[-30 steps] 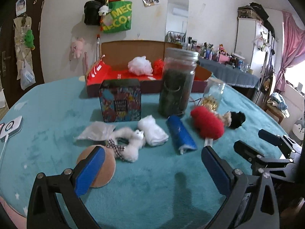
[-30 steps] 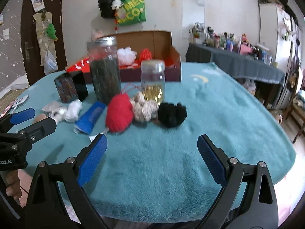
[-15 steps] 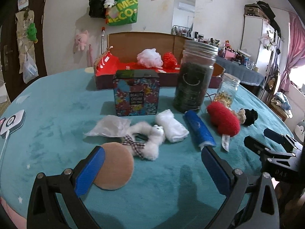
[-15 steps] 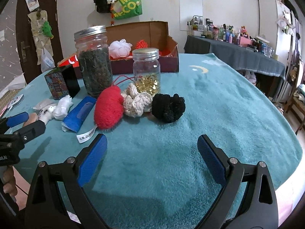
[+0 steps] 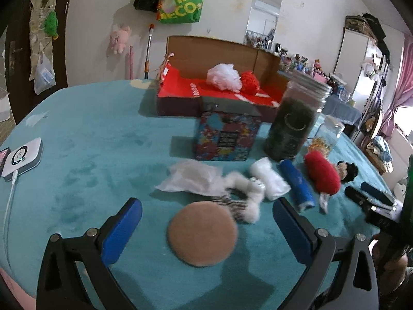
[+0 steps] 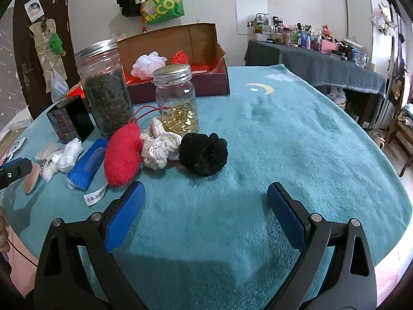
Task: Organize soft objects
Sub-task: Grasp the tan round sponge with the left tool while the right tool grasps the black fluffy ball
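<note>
Left gripper point(image 5: 206, 226) wide, holding nothing, hovering over tan round pad point(image 5: 202, 233) near the table point(image 5: 90, 134) front edge. Right gripper point(image 6: 205, 209) wide too, holding nothing, above bare teal cover just short of black pom point(image 6: 204, 153).

Soft items in a row parallel to front edge: plastic wrap point(image 5: 189, 179), white plush point(image 5: 249, 197) touching pad, white roll point(image 5: 271, 180), blue roll point(image 5: 296, 180), red knit point(image 6: 124, 155), cream scrunchie point(image 6: 160, 149) touching black pom.

Behind row: patterned tin point(image 5: 225, 135), tall jar point(image 6: 104, 87), small jar point(image 6: 176, 99) with gold bits. Cardboard box point(image 6: 201, 38) at far edge, white puff point(image 6: 147, 64) and red puff point(image 6: 179, 56) inside. White device point(image 5: 22, 159) at left edge.
</note>
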`<action>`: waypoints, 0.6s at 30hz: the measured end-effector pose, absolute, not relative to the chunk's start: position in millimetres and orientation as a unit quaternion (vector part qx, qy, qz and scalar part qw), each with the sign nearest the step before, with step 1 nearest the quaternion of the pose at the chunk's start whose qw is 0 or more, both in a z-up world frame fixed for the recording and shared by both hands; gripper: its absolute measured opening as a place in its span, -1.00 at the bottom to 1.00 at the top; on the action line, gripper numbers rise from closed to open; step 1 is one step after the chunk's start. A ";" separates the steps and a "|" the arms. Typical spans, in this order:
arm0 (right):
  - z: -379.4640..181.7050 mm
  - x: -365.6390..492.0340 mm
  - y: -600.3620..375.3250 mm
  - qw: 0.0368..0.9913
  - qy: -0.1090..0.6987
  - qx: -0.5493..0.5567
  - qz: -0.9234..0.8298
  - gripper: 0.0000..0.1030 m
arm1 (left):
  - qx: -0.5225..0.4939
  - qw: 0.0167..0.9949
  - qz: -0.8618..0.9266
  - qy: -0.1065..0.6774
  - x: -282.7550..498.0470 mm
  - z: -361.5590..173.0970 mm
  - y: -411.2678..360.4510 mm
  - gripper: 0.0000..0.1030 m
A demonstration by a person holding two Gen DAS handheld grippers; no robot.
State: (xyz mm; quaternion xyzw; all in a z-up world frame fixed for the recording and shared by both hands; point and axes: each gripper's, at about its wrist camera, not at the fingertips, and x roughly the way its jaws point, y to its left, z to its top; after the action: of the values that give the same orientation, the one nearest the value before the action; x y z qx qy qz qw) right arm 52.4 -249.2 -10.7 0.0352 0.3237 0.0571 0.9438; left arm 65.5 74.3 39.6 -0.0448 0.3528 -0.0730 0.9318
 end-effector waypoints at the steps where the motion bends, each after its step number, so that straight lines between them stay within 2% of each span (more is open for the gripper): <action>1: -9.9 54.0 -249.5 0.943 0.325 0.035 0.058 0.88 | -0.042 0.931 -0.071 0.355 66.1 38.1 76.2 1.00; 4: -5.3 60.0 -254.7 0.943 0.324 0.039 0.064 0.88 | -0.031 0.927 -0.067 0.367 68.0 28.9 80.7 0.98; 7: -0.8 69.6 -264.4 0.942 0.324 0.050 0.067 0.88 | -0.009 0.925 -0.063 0.374 67.6 17.5 79.6 0.89; 8: 0.0 72.6 -267.3 0.941 0.325 0.058 0.074 0.86 | 0.005 0.928 -0.059 0.368 66.1 16.9 77.1 0.70; 9: 0.4 77.4 -270.9 0.938 0.328 0.069 0.087 0.70 | 0.018 0.929 -0.056 0.365 65.4 16.7 74.5 0.57; 10: -0.1 80.0 -273.1 0.936 0.332 0.075 0.095 0.53 | 0.024 0.931 -0.059 0.360 64.7 17.4 73.7 0.33; 11: -1.2 82.6 -274.7 0.932 0.336 0.084 0.105 0.05 | 0.022 0.931 -0.067 0.359 64.6 18.9 73.6 -0.03; 12: -3.6 86.5 -276.8 0.926 0.345 0.096 0.119 -0.37 | 0.019 0.930 -0.075 0.360 65.3 20.5 73.3 -0.10; 13: -6.7 90.3 -278.9 0.918 0.355 0.111 0.135 -0.40 | 0.019 0.930 -0.077 0.359 65.8 22.9 72.2 -0.22; 14: -6.7 91.0 -279.6 0.917 0.355 0.118 0.141 -0.40 | 0.019 0.930 -0.083 0.358 66.1 25.1 71.6 -0.53; 15: -4.5 88.4 -281.5 0.919 0.346 0.123 0.143 -0.47 | 0.015 0.930 -0.089 0.357 66.0 27.8 70.7 -0.59; 18: 4.1 80.9 -282.1 0.927 0.325 0.119 0.144 -0.47 | 0.014 0.933 -0.098 0.345 65.1 38.0 65.3 -0.60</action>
State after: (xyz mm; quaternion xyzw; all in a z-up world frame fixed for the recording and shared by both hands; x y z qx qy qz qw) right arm 80.9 -282.1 4.1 0.1195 0.3250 0.1439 0.9270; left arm 65.1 65.3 38.0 0.0140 0.3453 -0.0981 0.9333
